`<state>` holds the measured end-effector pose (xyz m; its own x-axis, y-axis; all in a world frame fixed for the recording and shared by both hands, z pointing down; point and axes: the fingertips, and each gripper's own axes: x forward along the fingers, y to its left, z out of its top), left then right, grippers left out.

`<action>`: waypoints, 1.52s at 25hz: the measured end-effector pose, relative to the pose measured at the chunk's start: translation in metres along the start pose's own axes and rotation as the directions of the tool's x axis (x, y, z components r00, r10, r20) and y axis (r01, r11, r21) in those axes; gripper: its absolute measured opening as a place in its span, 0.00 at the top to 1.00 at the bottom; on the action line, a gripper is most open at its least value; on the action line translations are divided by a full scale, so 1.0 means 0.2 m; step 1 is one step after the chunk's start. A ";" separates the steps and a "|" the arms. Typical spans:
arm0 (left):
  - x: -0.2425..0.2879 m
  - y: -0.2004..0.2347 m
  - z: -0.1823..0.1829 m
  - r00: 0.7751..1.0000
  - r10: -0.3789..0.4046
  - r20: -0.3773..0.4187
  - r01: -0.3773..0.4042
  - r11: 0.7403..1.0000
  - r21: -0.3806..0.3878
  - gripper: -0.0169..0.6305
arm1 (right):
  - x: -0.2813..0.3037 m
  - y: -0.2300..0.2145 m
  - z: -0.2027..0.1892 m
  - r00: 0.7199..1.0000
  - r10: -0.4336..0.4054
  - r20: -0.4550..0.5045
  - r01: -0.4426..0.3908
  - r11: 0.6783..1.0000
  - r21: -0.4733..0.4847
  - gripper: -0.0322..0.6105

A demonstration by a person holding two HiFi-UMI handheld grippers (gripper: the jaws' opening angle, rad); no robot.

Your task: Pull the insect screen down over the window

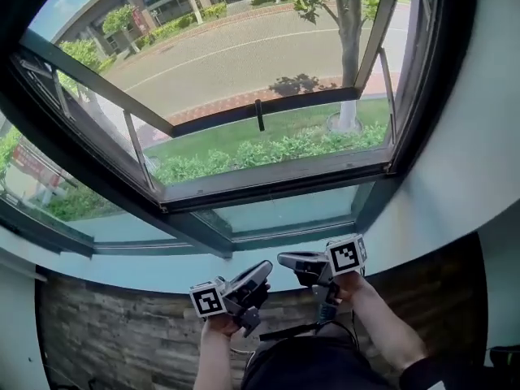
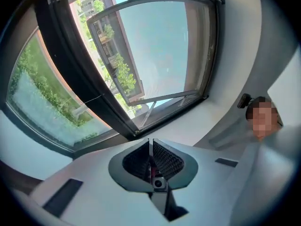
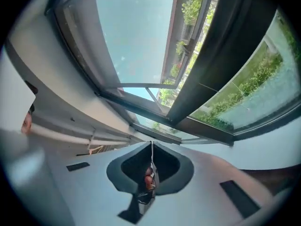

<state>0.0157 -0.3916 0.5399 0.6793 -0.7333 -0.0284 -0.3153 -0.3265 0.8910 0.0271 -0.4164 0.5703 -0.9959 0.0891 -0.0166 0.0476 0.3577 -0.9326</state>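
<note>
My left tongs (image 1: 262, 270) and right tongs (image 1: 286, 259) were closed on nothing, low beneath the window (image 1: 268, 177). No insect screen covered it. I judged it unpulled, out of view, so everything remained.

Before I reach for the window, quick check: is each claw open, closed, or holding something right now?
Left claw: closed, holding nothing.
Right claw: closed, holding nothing.

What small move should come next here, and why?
Probably raise both grippers toward the top of the window frame: the left gripper and right gripper are shut, empty and low beneath it, and no insect screen covers the opening yet.
</note>
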 end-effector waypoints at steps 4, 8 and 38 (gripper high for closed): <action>-0.12 -0.12 -0.05 0.996 -0.094 0.007 0.094 0.996 -0.004 0.93 | -0.02 0.15 -0.05 0.993 0.031 0.115 -0.028 0.999 -0.027 0.92; -0.34 -0.22 -0.15 0.991 -0.136 -0.011 0.136 0.991 0.007 0.92 | -0.01 0.28 -0.25 0.977 -0.002 0.214 0.009 0.999 -0.033 0.92; -0.93 -0.83 -0.89 0.961 -0.273 -0.037 0.275 0.960 0.058 0.92 | -0.18 0.99 -1.30 0.946 -0.053 0.321 0.099 0.987 -0.130 0.92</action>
<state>0.0594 -0.0952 0.4768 0.7638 -0.5935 -0.2538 -0.1544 -0.5497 0.8209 0.0930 -0.1069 0.4807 -0.9690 -0.2330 -0.0824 -0.0416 0.4825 -0.8749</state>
